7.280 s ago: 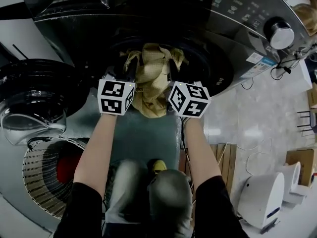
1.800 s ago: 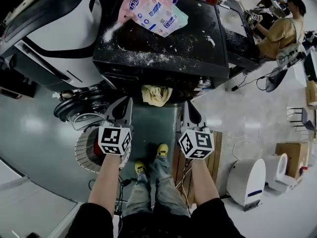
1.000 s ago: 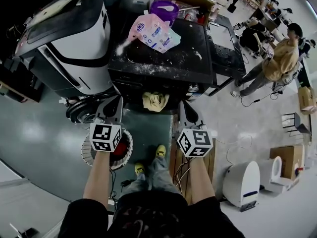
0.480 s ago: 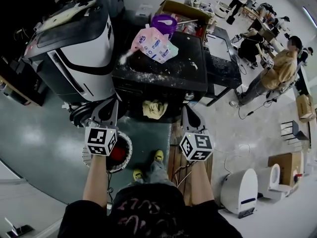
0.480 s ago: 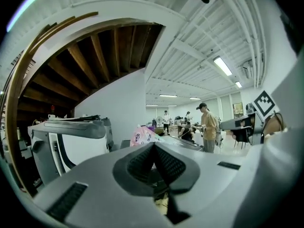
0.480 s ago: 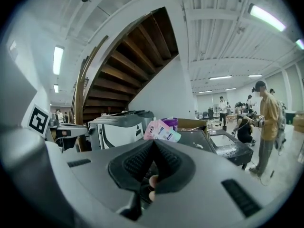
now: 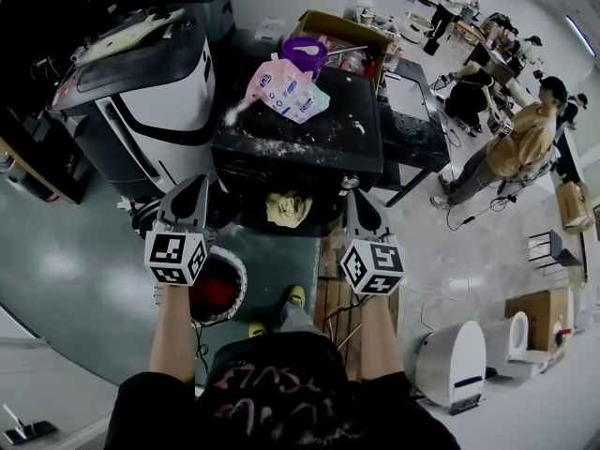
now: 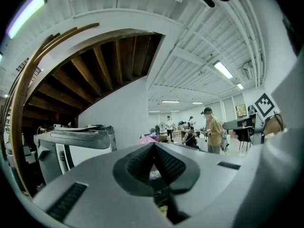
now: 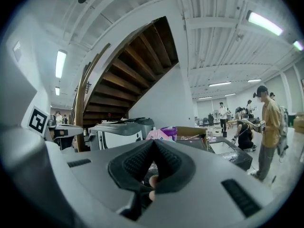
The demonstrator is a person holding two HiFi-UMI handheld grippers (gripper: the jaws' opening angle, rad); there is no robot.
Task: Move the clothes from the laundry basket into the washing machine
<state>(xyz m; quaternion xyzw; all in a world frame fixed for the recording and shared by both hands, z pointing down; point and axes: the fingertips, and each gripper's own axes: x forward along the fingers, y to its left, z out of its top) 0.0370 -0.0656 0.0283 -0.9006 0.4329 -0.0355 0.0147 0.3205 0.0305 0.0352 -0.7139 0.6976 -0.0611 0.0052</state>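
The black washing machine (image 7: pixel 309 134) stands ahead of me, seen from above. A tan garment (image 7: pixel 288 208) hangs out of its front opening. Down on the floor at the left sits the round white laundry basket (image 7: pixel 225 293) with a red garment (image 7: pixel 211 293) in it. My left gripper (image 7: pixel 195 186) hovers above the basket, shut and empty. To the right of the tan garment my right gripper (image 7: pixel 352 198) is likewise shut and empty. Both point level toward the machine. In each gripper view the left gripper (image 8: pixel 153 148) and right gripper (image 9: pixel 154 146) show their pads pressed together.
A pink bag (image 7: pixel 284 87) and a purple tub (image 7: pixel 306 52) lie on the washer's top. A white and black machine (image 7: pixel 141 87) stands to the left. People (image 7: pixel 520 139) work at the right. A wooden pallet (image 7: pixel 336 298) and a white appliance (image 7: pixel 452 364) are on the floor.
Both grippers have risen and the view has pulled back from the washer. The left gripper has drifted left over the basket. Both stayed shut and empty.
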